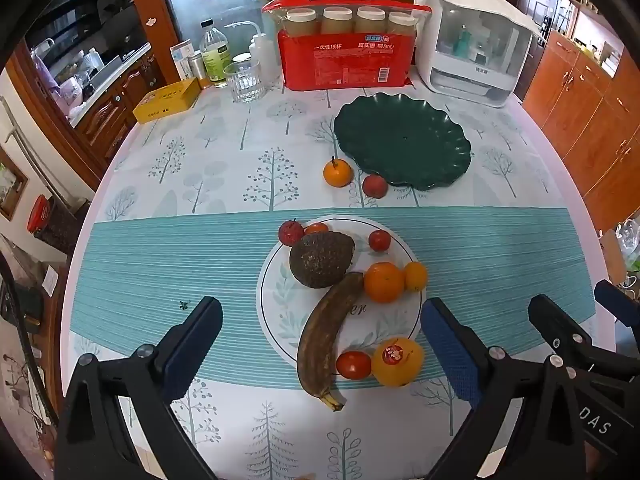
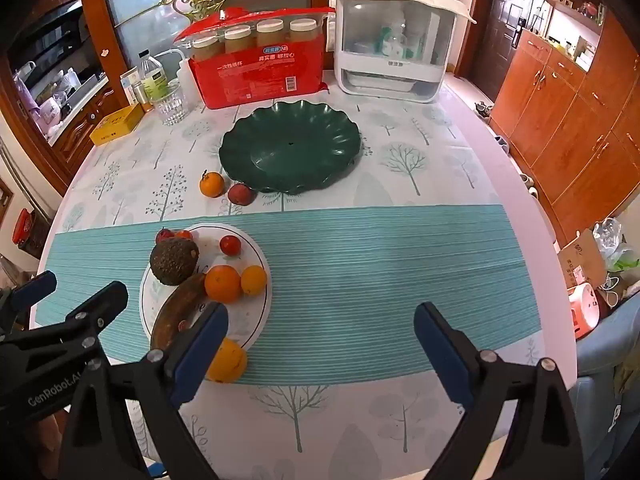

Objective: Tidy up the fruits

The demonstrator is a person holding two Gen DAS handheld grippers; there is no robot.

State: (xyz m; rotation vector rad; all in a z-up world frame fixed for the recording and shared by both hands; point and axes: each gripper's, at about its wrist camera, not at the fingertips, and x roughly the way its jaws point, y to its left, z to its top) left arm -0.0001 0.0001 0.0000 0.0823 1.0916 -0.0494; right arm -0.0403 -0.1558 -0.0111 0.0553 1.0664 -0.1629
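Both grippers hover above the near table edge, jaws spread wide, nothing between them: left gripper (image 1: 320, 344) over the white plate (image 1: 272, 312), right gripper (image 2: 320, 344) over bare runner beside it.

Judgement: first pick pending. Start with a loose outer fruit, e.g. the stickered orange (image 1: 397, 362) at the plate's near rim; close gently, the skins look soft.

Plate load: browned banana (image 1: 324, 340), dark rough avocado (image 1: 321, 259), two oranges, several small red fruits. Farther off, a small orange (image 1: 338, 173) and a red fruit (image 1: 375, 186) lie on the cloth just beside the empty green scalloped dish (image 1: 402, 140), the probable destination.
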